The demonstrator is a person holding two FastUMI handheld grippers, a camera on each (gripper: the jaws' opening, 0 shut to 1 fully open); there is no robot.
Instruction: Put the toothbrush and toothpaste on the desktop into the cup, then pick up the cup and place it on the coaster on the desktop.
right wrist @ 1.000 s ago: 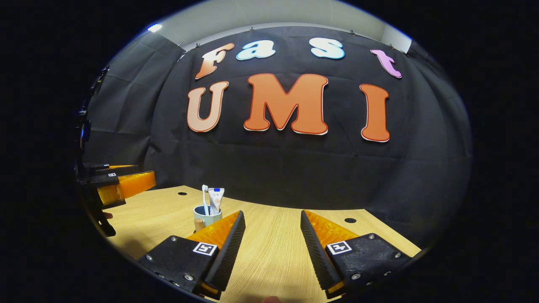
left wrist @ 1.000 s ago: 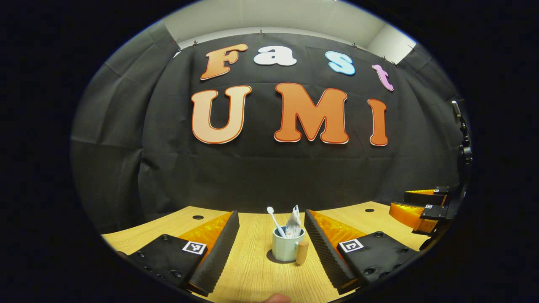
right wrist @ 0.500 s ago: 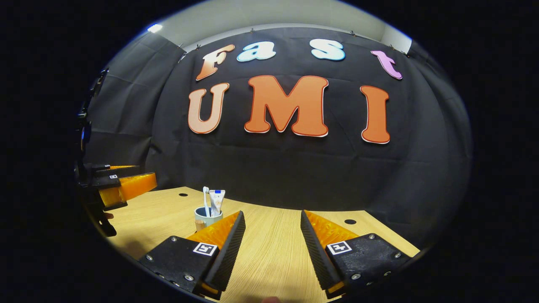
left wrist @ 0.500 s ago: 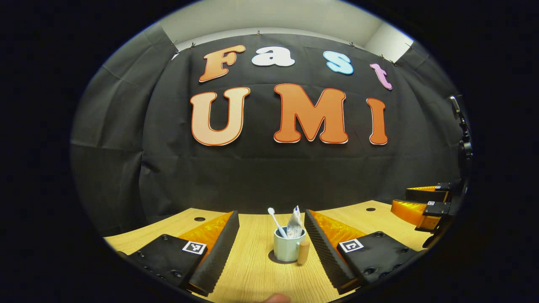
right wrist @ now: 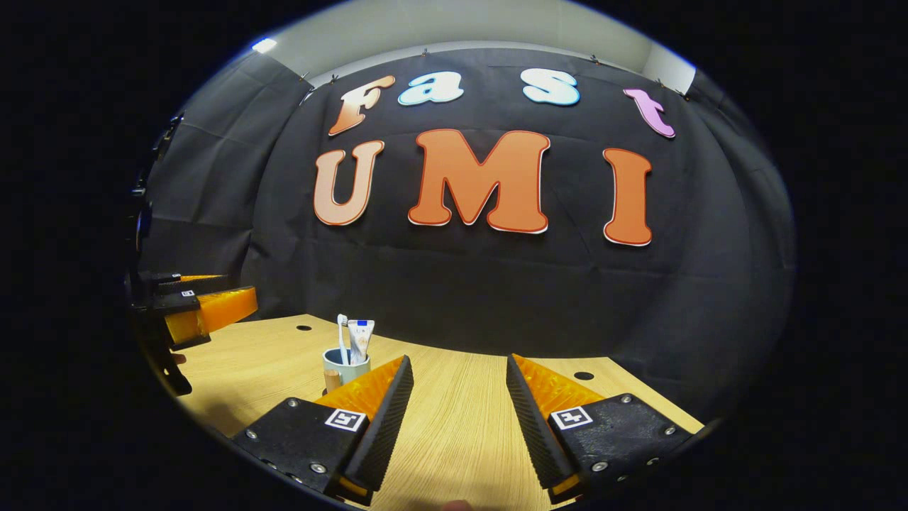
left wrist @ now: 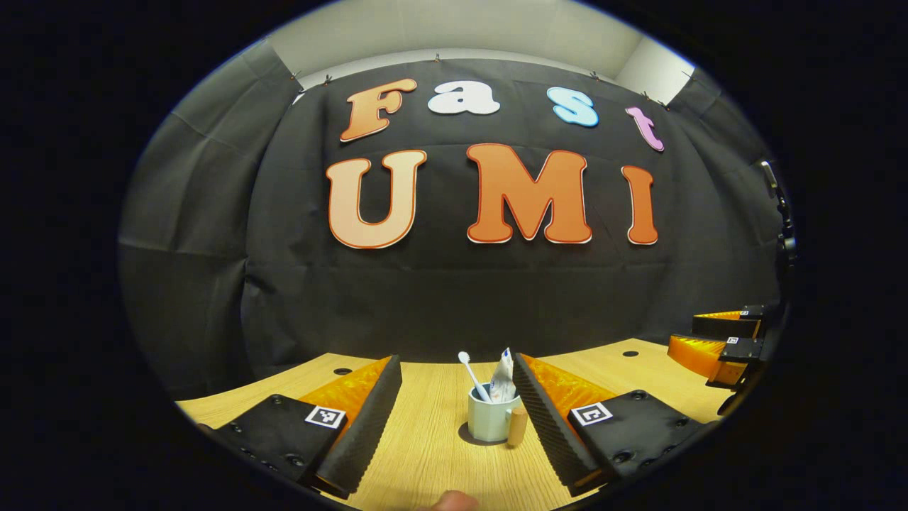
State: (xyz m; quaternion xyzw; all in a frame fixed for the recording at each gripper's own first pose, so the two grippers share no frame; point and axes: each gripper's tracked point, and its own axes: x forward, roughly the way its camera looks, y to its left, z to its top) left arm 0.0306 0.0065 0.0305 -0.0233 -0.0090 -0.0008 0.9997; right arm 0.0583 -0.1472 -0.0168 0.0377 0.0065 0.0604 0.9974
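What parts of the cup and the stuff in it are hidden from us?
- Lower ends of the toothbrush and toothpaste: hidden inside the cup, left gripper view.
- Bottom of the cup: in the right gripper view, covered by a finger of the right gripper.
- Coaster: a dark sliver under the cup in the left gripper view; the rest is covered.
- Writing on the toothpaste: too small in both views.

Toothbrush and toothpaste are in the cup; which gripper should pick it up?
Left, probably. The cup stands straight ahead between the open left gripper's fingers, while in the right gripper view it sits off to the side of the right gripper.
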